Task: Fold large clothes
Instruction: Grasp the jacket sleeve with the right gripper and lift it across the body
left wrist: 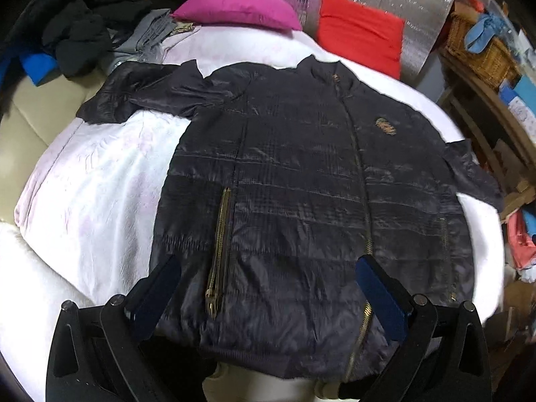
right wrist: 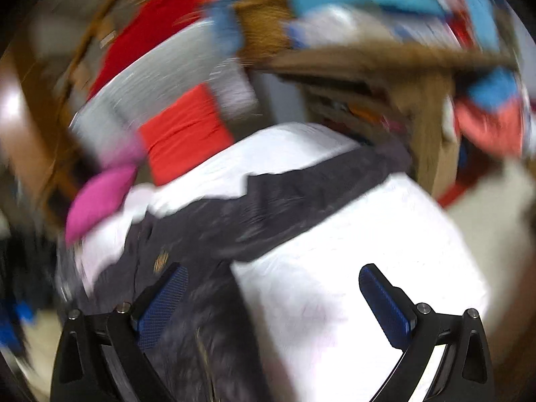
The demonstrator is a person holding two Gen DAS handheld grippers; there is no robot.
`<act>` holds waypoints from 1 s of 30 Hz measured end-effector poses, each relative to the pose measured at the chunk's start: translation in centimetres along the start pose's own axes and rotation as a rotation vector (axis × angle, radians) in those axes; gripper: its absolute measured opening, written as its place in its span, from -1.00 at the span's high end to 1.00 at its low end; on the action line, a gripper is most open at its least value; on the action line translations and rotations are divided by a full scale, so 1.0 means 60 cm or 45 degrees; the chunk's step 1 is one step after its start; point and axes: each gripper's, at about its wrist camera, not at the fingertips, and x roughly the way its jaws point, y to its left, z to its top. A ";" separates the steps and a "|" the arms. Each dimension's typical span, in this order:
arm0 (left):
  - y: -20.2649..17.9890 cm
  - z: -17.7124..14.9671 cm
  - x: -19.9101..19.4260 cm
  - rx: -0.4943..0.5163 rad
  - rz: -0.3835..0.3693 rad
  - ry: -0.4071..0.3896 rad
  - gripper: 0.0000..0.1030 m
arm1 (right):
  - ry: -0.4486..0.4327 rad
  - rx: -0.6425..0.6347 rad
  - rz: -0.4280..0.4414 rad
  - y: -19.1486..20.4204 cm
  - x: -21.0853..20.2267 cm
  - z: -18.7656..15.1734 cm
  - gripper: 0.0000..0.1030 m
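Here, a dark quilted jacket (left wrist: pixel 301 201) lies spread face-up on a white-covered bed (left wrist: pixel 83 184), zipped, its collar toward the far pillows and its hem at the near edge, so that its long axis runs straight away from the person holding the two tools. The left gripper (left wrist: pixel 268 294) hovers low over the hem, its blue-padded fingers (left wrist: pixel 378 294) set wide apart and holding nothing, the left pocket zip showing in the gap between them. The right gripper (right wrist: pixel 273 305), seen through a badly blurred view, is likewise spread wide and empty; it sits over the jacket's right flank, one finger above dark fabric and the other above bare sheet, with the right sleeve (right wrist: pixel 318 194) stretching up and away ahead of it toward the bed's far corner. The left sleeve (left wrist: pixel 134 97) lies crumpled outward toward the sofa side, well apart from either tool. A magenta pillow (left wrist: pixel 238 8) and a red cushion (left wrist: pixel 361 33) stand beyond the collar. Judging from this layout, the fold would start with a sleeve, and the right tool looks nearer to its sleeve than the left to its own.
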 end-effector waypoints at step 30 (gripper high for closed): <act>-0.087 0.121 0.092 0.113 0.229 -0.147 -1.00 | -0.110 0.596 0.024 -0.252 0.375 0.179 0.44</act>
